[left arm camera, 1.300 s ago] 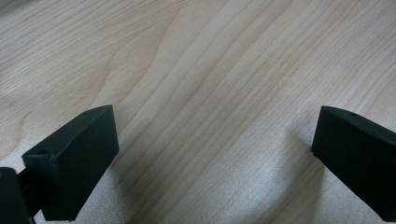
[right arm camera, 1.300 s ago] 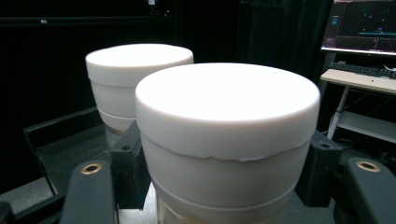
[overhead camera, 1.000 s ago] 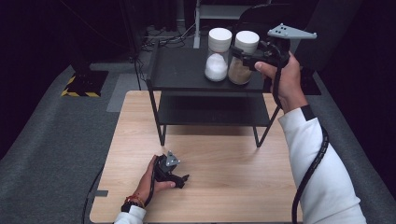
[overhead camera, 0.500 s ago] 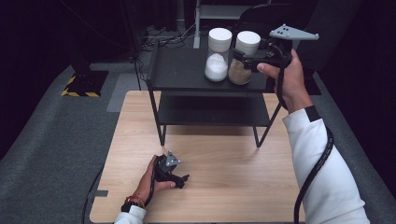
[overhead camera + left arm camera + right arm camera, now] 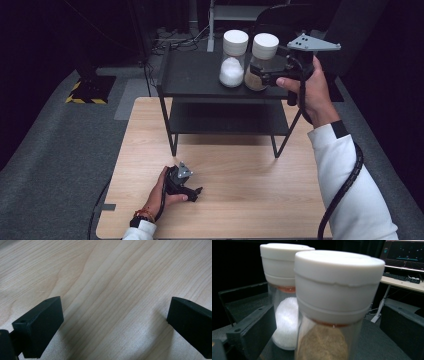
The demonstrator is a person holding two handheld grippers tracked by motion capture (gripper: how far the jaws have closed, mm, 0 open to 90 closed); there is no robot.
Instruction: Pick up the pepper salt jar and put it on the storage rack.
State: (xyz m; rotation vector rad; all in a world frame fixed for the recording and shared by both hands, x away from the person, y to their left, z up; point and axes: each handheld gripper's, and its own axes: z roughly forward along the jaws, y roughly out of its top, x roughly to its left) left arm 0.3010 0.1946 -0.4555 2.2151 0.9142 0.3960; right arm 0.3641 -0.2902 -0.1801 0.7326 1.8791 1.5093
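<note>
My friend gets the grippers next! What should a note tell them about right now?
Right gripper: jaws have just been opening; they stand wide on either side of the brown-powder jar, pads off the glass.
Left gripper: open, nothing between the jaws, resting low on the wooden table.
Things: the brown-powder jar stands upright on the top of the black shelf, beside the white-powder jar. Both wear white lids.
Done: both jars stand on the shelf top, the brown one let go.
Left: draw the right gripper back gently without tipping the jar.
</note>
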